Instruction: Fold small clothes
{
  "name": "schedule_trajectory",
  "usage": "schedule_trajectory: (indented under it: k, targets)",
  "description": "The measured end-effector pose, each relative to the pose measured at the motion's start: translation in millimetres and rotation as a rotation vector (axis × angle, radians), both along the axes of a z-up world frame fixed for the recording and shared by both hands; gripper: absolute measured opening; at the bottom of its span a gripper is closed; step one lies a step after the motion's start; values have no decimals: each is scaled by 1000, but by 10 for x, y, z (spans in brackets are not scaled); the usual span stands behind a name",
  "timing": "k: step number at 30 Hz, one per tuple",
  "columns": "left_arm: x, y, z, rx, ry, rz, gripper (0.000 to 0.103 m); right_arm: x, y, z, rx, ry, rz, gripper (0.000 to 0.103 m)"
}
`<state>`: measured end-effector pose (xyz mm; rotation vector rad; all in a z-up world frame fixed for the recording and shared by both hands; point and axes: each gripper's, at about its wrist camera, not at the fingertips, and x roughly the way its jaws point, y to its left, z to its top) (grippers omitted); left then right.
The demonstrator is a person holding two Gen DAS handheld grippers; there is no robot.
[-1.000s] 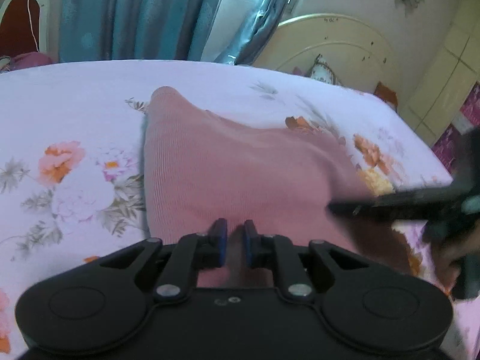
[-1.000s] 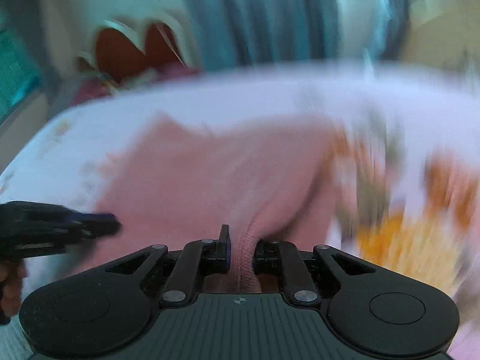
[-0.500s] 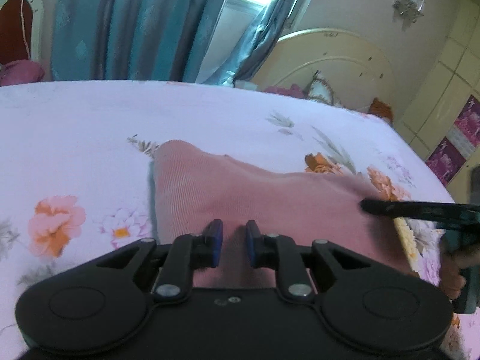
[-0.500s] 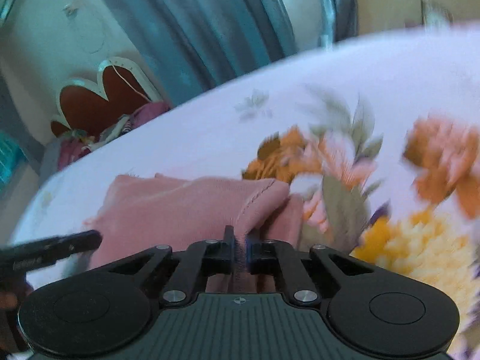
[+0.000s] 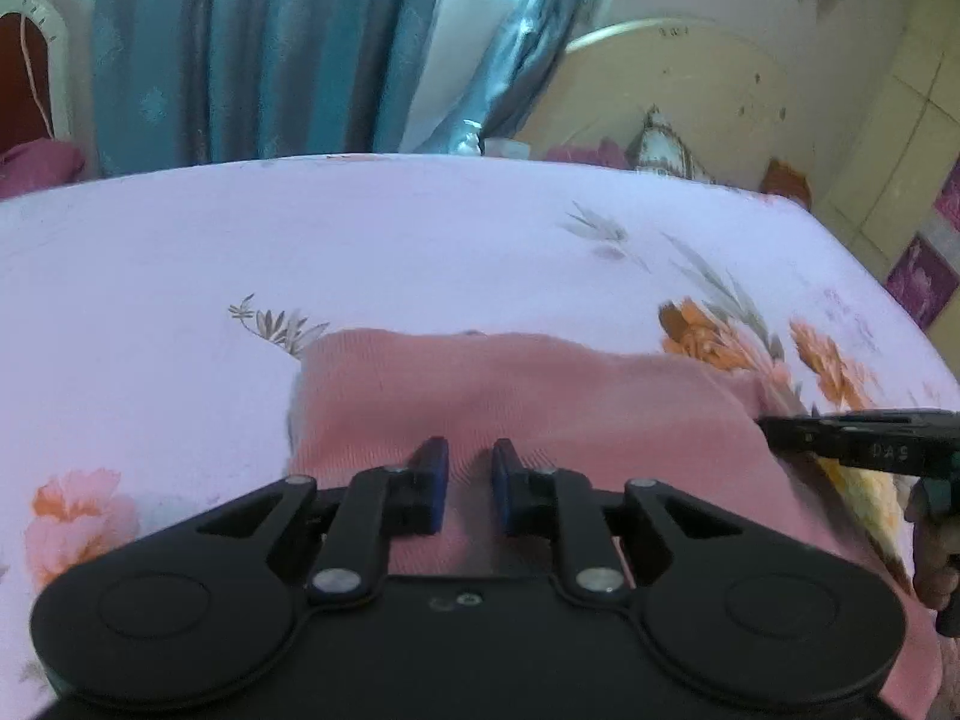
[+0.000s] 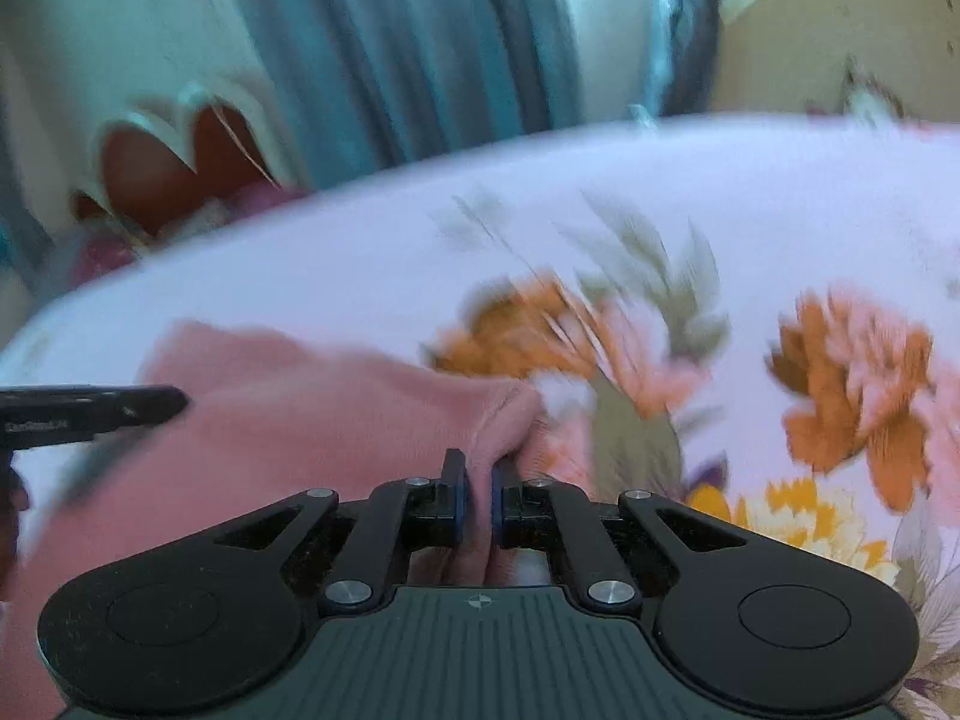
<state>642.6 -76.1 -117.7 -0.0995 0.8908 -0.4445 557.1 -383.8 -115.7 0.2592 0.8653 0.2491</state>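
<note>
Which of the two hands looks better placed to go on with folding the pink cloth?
Probably the right. The right hand-held gripper is pinched on a bunched edge of the pink cloth, so it could carry that edge. The left hand-held gripper has just been opening; cloth lies between its blue pads, unpressed.

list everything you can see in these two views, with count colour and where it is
pink garment: one, dusty pink ribbed knit, lying on the bed in front of both grippers
bedsheet: one, pale lilac with orange and pink flowers, covering the bed
curtains: blue-teal, hanging behind the bed around a bright window
headboard: one, cream, curved, behind the bed on the right
pillow: one, patterned, leaning against the headboard
chair back: one, red-brown with a white frame, left of the bed
left gripper: one, black with blue pads, jaws slightly apart over the garment
right gripper: one, black, pinching a fold of the garment's edge
</note>
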Motion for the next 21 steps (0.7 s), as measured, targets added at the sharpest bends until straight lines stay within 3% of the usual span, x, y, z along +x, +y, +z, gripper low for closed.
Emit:
schedule_trajectory:
  k: [2,4,5,7,8,10,11,13,15,17,18,21]
  targets:
    - [-40,38,101,-8,11,3,19,-19,-13,86,-28,5,-7,6]
    - [-234,132,251,-37,-18,-6,20,-179,-25,223,-80,-20,-46,26]
    - [-377,209,321,-75,-30,-19,20,-294,-38,290,-98,-47,-54,49]
    - [-671,308,407,-111,-41,-24,20,-566,-92,417,-36,-93,-17,51]
    - [-791,318,420,-116,-41,-34,20,-684,-109,450,-17,-92,-6,50]
    - [-1086,372,421,-141,-33,-43,20,-930,-111,485,22,-75,38,27]
    - [-1205,390,390,-163,-16,-45,18,-1050,-101,494,41,-69,58,9]
    - [-1367,359,330,-156,-7,-50,17,-1197,14,500,37,-64,123,6]
    - [-1445,289,277,-98,-22,-56,17,-1356,175,466,6,-61,213,6]
    - [-1406,278,211,-107,3,-45,18,-1435,369,304,-119,-30,265,6]
    - [-1374,279,194,-114,26,-42,19,-1454,410,174,-209,-13,256,0]
    - [-1347,134,221,-18,-6,-98,20,-1476,352,142,-161,-21,179,0]
